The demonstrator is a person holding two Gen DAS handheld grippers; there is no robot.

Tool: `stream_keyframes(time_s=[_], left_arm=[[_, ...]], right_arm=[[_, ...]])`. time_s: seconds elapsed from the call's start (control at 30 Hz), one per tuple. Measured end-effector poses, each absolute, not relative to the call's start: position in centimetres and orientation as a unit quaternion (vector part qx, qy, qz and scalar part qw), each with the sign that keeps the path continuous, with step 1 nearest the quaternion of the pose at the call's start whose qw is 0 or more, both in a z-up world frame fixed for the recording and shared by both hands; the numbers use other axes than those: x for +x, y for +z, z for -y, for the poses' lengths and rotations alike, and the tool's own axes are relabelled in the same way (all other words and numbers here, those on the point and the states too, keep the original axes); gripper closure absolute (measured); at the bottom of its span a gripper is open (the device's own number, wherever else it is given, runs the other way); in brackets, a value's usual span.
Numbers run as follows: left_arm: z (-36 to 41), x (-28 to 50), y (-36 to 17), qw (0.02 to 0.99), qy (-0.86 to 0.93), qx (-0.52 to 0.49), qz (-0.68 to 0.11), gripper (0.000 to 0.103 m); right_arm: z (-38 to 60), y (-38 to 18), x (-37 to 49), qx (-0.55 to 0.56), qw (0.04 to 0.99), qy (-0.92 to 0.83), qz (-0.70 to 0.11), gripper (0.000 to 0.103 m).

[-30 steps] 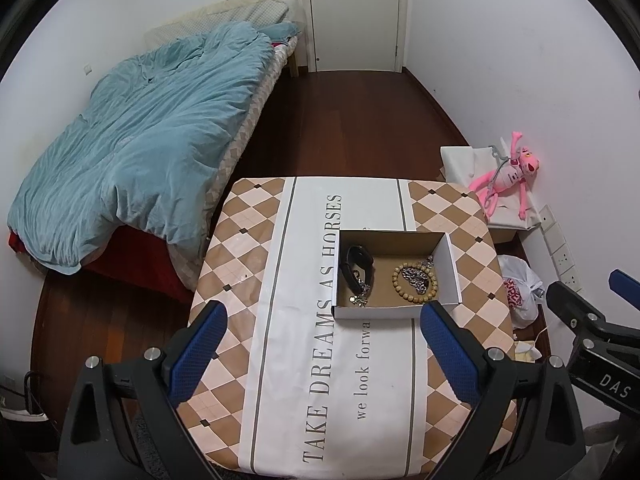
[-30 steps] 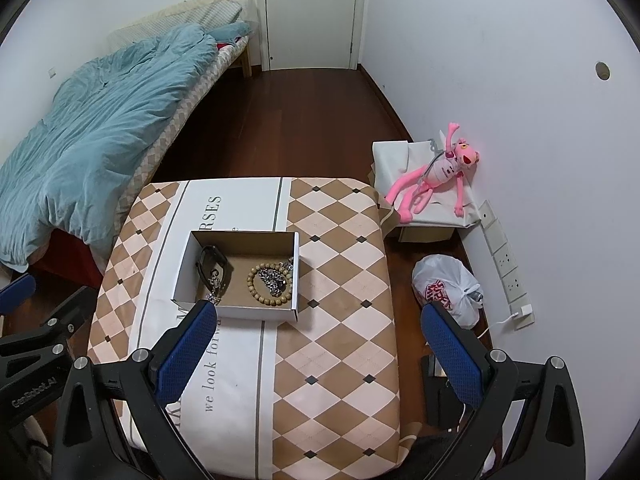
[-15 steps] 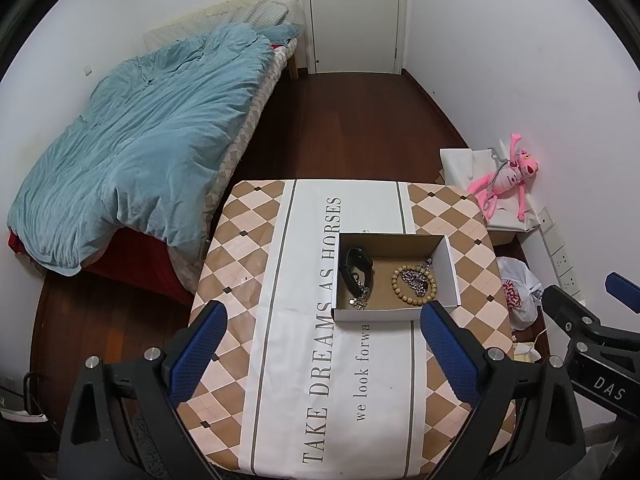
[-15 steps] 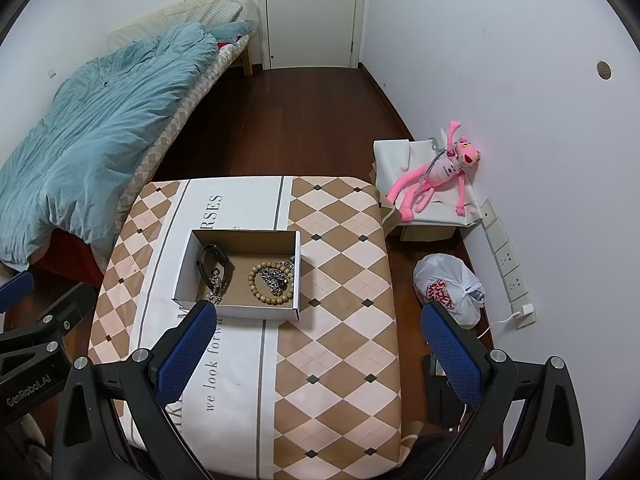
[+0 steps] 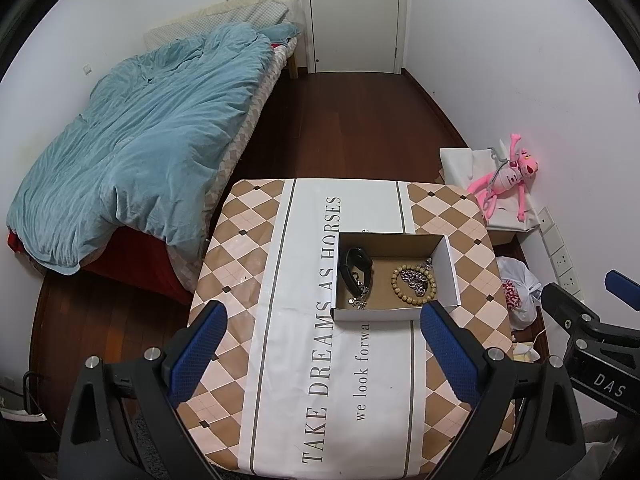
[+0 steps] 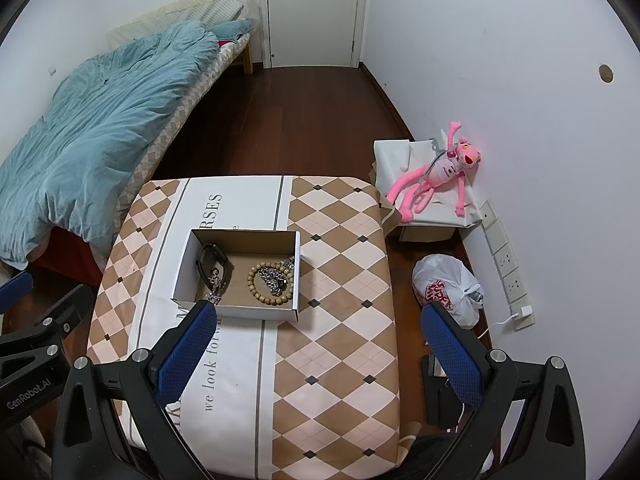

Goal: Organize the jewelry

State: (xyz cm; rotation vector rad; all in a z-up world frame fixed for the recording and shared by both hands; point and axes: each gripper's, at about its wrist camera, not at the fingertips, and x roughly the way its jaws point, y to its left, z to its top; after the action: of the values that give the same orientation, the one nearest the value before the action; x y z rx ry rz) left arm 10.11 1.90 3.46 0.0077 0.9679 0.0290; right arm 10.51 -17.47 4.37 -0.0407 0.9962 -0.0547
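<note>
Nearest the camera, the left gripper [image 5: 322, 354] hangs above the table [image 5: 248, 280] with its blue-padded fingers spread wide and nothing between them. The right gripper [image 6: 318, 354] hangs the same way, fingers wide apart and empty, over the table's right half. Just beyond both sets of fingertips sits an open cardboard box [image 5: 394, 314] on the patterned tablecloth, not touched by either gripper. Inside it lie a black watch [image 5: 356, 270] on the left and a wooden bead bracelet [image 5: 414, 286] on the right, ringed around a silver chain [image 5: 414, 280]. Farther off are a bed [image 5: 140, 140], a pink plush toy [image 6: 436, 174] and a white door [image 5: 354, 16].
</note>
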Motion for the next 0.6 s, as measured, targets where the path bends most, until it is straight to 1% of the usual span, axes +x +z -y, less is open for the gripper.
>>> stream_keyframes(time_s=[0.6], left_arm=[[-1.91,10.12,3.46,0.885,0.015,0.005,-0.465,0.004]], right_arm=[[17.58,4.30,10.58,-0.022,0.877,-0.026,-0.479,0.000]])
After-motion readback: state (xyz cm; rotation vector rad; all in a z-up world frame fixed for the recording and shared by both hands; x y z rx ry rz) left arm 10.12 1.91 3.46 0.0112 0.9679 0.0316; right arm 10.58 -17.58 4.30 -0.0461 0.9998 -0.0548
